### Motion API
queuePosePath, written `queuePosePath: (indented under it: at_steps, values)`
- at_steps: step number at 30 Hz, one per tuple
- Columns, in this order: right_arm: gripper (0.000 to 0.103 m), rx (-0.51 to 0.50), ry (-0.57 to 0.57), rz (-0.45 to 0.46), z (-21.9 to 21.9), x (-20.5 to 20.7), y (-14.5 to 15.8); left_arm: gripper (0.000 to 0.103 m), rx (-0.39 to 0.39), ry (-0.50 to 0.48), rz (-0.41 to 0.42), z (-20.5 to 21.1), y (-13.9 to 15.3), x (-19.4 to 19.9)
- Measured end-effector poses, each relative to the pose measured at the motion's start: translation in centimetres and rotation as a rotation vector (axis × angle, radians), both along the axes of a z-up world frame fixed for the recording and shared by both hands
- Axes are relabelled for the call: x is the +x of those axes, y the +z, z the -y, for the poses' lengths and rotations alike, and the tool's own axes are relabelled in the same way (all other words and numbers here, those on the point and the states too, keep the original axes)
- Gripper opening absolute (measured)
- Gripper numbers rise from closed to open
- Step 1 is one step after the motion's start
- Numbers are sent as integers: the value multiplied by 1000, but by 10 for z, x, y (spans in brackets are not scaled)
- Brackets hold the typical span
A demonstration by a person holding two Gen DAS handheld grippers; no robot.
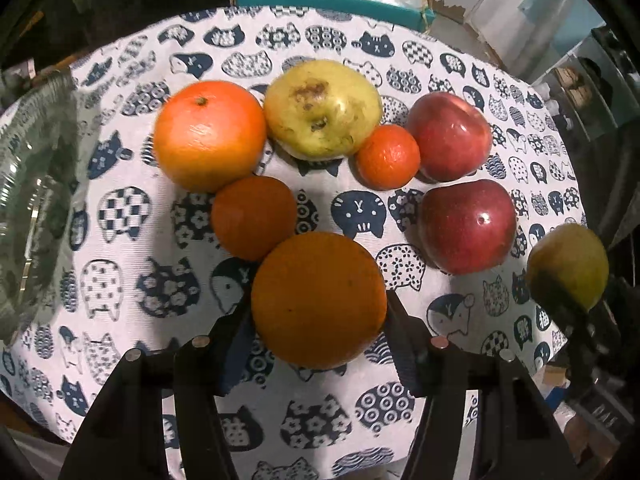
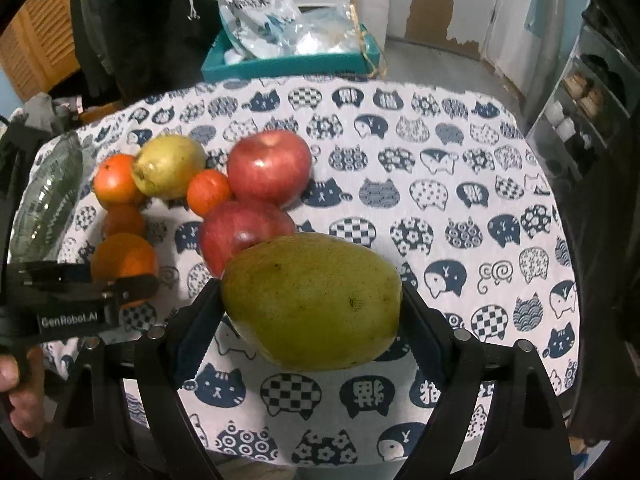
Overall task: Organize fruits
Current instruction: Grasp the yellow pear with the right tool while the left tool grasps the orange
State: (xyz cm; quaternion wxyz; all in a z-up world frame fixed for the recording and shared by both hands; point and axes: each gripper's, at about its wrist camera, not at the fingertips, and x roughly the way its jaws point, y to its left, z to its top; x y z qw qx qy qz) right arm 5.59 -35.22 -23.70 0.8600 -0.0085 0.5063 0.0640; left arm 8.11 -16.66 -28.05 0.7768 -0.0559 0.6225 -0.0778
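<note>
Left claw: the left claw (image 1: 319, 320) pinches a large orange (image 1: 319, 300), one finger on each flank, the fruit seen against the cloth-covered table (image 1: 460, 380).
Right claw: the right claw (image 2: 312, 320) pinches a green pear (image 2: 312, 300) lengthwise between its fingers; in the left view the same pear shows near the table's right edge.
Where the fruit sits: on the table, a bright orange (image 1: 210, 136) touches a yellow pear (image 1: 322, 110); a small mandarin (image 1: 387, 157) is wedged between that pear and the far apple (image 1: 450, 136); the near apple (image 1: 468, 226) lies just in front; a dark mandarin (image 1: 254, 218) sits between the bright orange and the held one.
Doing the step well: my guess is each fruit goes by its kind. Bring the held orange in beside the dark mandarin without bumping it, since round fruit will roll. Set it down fully before the fingers spread. The pear is long, so lay it on its side near the yellow one.
Likely snag: the apples block the straight path to the yellow pear; go round them.
Hard to make out: whether either held fruit touches the cloth. The clear ribbed dish (image 1: 32, 200) at the left is cut off and blurred. The teal box (image 2: 292, 60) beyond the table holds plastic bags; its contents are unclear.
</note>
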Motion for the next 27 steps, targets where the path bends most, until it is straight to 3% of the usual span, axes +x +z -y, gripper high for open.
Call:
queuePosePath:
  at_steps: [17, 27]
  values:
    - [84, 38, 34, 148, -27, -1, 55, 62, 61, -29, 299, -36, 83, -33]
    - [84, 53, 72, 241, -49, -6, 94, 62, 67, -19, 423, -56, 126, -47]
